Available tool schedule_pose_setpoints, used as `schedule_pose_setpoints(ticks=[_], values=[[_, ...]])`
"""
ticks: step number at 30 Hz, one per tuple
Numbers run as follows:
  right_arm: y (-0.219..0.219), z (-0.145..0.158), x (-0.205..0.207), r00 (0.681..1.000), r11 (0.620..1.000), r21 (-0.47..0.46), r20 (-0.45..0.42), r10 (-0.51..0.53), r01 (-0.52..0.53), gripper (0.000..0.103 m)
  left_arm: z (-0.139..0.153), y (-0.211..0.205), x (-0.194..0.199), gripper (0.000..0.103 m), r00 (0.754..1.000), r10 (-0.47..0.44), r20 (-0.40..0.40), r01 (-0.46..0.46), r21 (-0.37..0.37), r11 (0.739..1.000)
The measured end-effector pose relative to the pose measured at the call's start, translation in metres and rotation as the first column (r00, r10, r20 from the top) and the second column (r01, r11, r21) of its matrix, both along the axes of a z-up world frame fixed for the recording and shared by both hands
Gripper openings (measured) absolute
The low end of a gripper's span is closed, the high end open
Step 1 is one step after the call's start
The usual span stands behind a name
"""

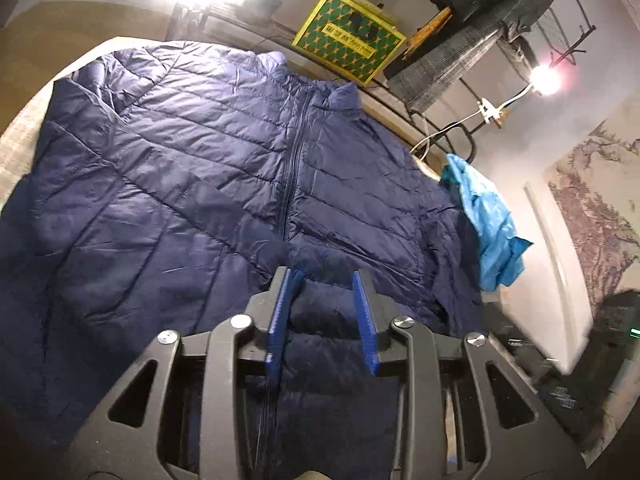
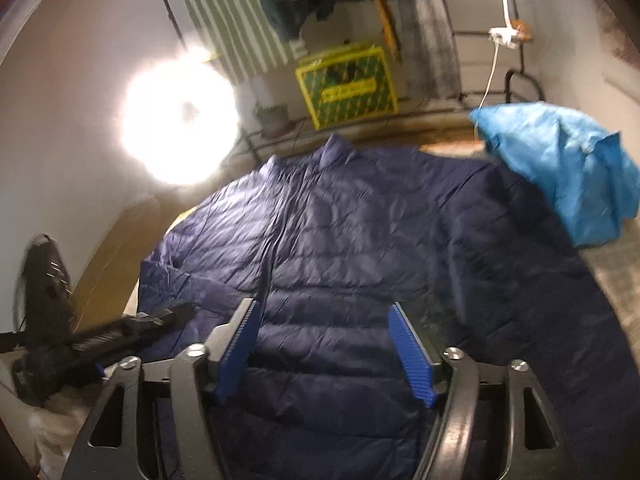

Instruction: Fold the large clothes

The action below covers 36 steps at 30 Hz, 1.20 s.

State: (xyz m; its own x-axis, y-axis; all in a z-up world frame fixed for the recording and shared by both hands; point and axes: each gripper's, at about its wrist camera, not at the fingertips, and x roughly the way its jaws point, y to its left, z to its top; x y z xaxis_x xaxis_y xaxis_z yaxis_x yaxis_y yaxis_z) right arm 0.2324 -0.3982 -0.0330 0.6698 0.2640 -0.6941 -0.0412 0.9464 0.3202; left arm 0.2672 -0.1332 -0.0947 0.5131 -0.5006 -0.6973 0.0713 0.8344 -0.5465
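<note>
A navy quilted puffer jacket (image 1: 208, 160) lies spread front-up on the table, zipper closed, collar at the far end. It also shows in the right wrist view (image 2: 360, 240). My left gripper (image 1: 325, 276) is open over the jacket's bottom hem by the zipper, with a fold of navy fabric between its blue pads (image 1: 282, 312). My right gripper (image 2: 322, 312) is open wide and empty above the jacket's lower front. The left gripper's black body (image 2: 120, 328) shows at the jacket's left edge in the right wrist view.
A crumpled light blue garment (image 1: 488, 224) lies at the jacket's right shoulder, also in the right wrist view (image 2: 560, 168). A yellow-green box (image 1: 348, 36) and a rack of hanging clothes (image 1: 472, 28) stand behind the table. Bright lamps (image 2: 176, 120) glare at left and upper right.
</note>
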Motion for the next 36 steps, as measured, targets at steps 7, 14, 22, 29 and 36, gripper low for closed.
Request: schedule_pose_setpoints(ticks=[7,14,22,29,36], values=[[0.031,-0.038,0.024,0.985,0.987,0.138,-0.137,0.103,-0.084,0.085,0.040,0.069,-0.029,0.033,0.994,0.094,0.057,-0.092,-0.045,0.995],[0.089,-0.088,0.057,0.940,0.971,0.193,-0.283,0.190,-0.138,0.084,0.000,0.172,-0.034,0.033,0.942,0.330,-0.054,-0.330,0.009,0.944],[0.130,-0.106,0.083,0.937,0.987,0.044,-0.308,0.162,-0.156,0.041,-0.055,0.221,-0.026,0.033,0.917,0.376,-0.130,-0.364,0.108,0.925],[0.123,-0.095,0.111,0.957,0.986,0.077,-0.241,0.163,-0.149,0.007,-0.063,0.218,0.001,0.033,0.926,0.367,-0.088,-0.350,0.166,0.922],[0.096,-0.041,0.143,0.995,0.995,0.021,-0.033,0.096,-0.095,0.004,-0.063,0.216,0.011,0.033,0.932,0.359,-0.055,-0.343,0.192,0.920]])
